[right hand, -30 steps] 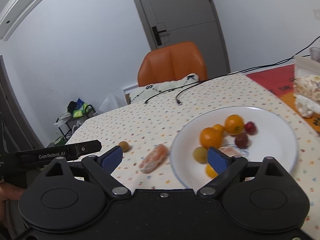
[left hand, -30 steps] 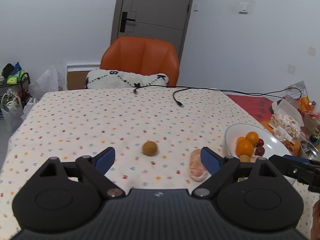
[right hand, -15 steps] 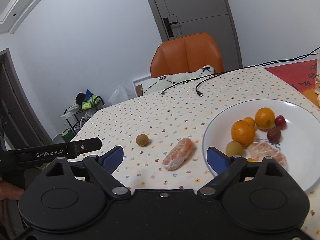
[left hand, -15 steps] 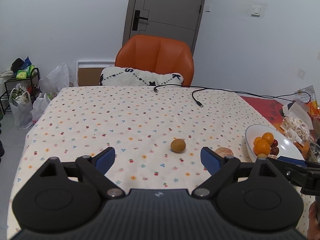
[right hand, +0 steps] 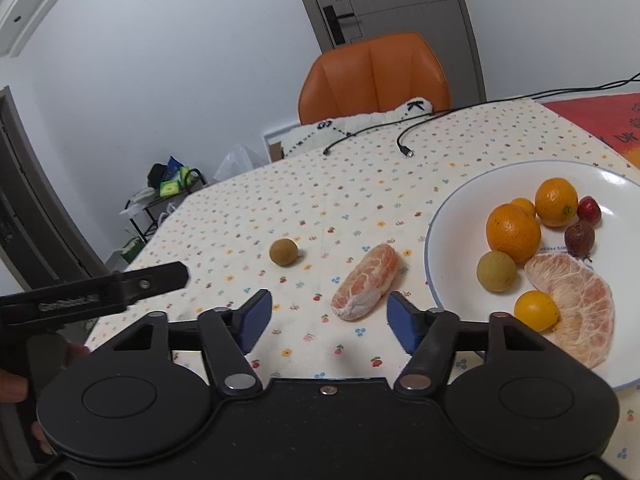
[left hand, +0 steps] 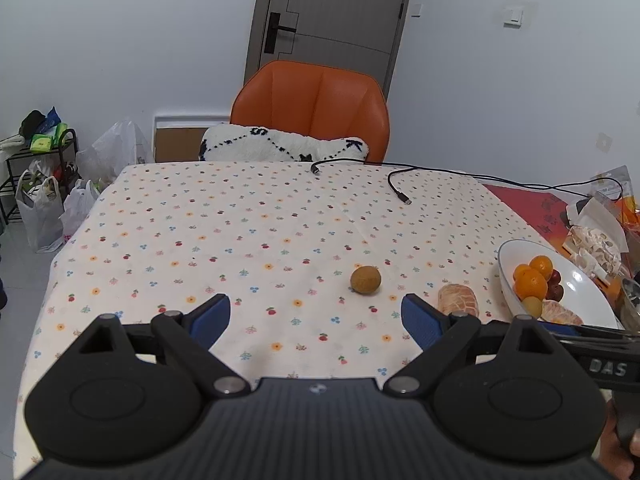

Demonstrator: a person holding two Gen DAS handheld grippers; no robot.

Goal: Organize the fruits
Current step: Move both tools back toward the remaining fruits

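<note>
A peeled pomelo segment lies on the flowered tablecloth just left of a white plate; the left wrist view shows the same segment. A small brown round fruit sits further left on the cloth. On the plate lie oranges, a pomelo piece, a brown fruit, a yellow fruit and two dark red fruits. My right gripper is open, its blue fingers straddling the near end of the segment. My left gripper is open and holds nothing, short of the brown fruit.
An orange chair with a white cushion stands at the table's far edge. Black cables trail across the far right of the cloth. Snack packets lie beyond the plate on a red mat. Bags and a rack stand on the floor at left.
My right gripper has swung left from over the plate and come close to the pomelo segment. My left gripper has drawn back and turned left, so both loose fruits now sit to its right.
</note>
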